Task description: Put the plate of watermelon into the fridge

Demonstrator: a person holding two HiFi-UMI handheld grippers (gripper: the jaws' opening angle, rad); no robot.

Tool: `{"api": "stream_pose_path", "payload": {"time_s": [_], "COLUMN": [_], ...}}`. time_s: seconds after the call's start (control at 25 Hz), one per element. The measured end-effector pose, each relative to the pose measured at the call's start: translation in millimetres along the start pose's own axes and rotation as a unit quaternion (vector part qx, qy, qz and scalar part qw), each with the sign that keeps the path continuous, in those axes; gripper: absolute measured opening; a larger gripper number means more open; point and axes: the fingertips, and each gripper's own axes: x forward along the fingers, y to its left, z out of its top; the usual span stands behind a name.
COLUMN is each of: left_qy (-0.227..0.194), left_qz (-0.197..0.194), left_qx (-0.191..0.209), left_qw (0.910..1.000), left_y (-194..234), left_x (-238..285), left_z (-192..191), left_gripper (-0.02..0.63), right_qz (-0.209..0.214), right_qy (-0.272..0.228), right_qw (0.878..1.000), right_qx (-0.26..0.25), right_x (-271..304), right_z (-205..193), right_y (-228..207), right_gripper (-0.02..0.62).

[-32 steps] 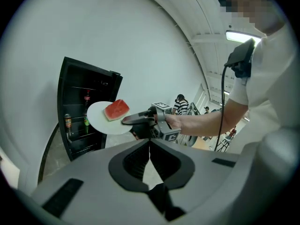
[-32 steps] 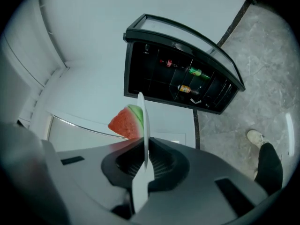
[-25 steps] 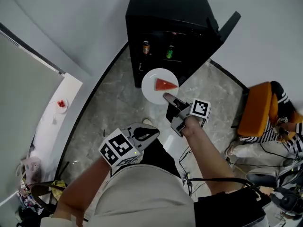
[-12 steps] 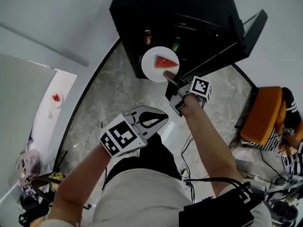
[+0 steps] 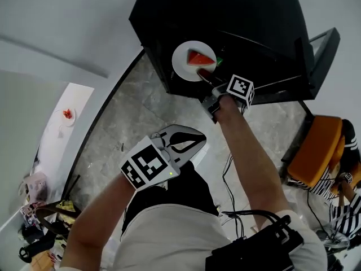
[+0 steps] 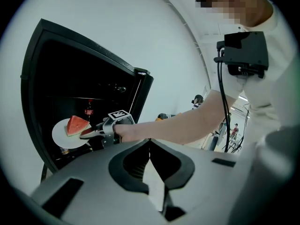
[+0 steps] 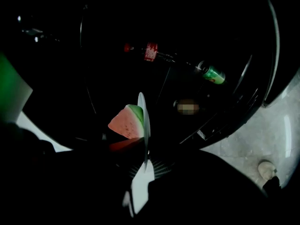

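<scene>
- The right gripper (image 5: 206, 77) is reached out to the open front of the black fridge (image 5: 237, 10). Its 2 fingers are closed tight on the near rim of the white plate (image 5: 184, 61).
- In the right gripper view the plate (image 7: 143, 118) shows edge-on between the fingers, which pinch it at the bottom of its rim.
- 1 wedge of watermelon (image 5: 201, 58) lies on the plate, red flesh up, on the side nearest the gripper.
- The plate is held in the air at the fridge opening. In the head view it overlaps the dark interior, and no view shows it resting on a shelf.
- Inside the fridge, the right gripper view shows a bottle with a red label (image 7: 151, 51) and a green bottle (image 7: 213, 74), both beyond the plate.
- The fridge door (image 5: 322, 52) stands open at the right.
- The left gripper (image 5: 200, 135) is held low by the person's body, well apart from the fridge. Its fingers are closed together with nothing between them.
- From the left gripper view, the plate (image 6: 62, 137) and watermelon (image 6: 76, 124) sit in front of the dark opening, with the right gripper (image 6: 86, 133) on the plate's rim.
- The floor (image 5: 135, 117) is grey marble.
</scene>
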Motion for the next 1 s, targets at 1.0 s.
{"api": "stream_pose_path", "payload": {"time_s": [1.0], "left_qy": [-0.01], "left_qz": [-0.001], "left_qx": [0.01], "left_qw": [0.9999], "left_y": [58], "left_x": [25], "left_z": [-8], "left_gripper": [0.012], "right_qz": [-0.03], "right_qy": [-0.026], "right_qw": [0.999], "right_qx": [0.02], "right_x": [73], "right_z": [63], "right_y": [-41], "right_gripper": [0.041]}}
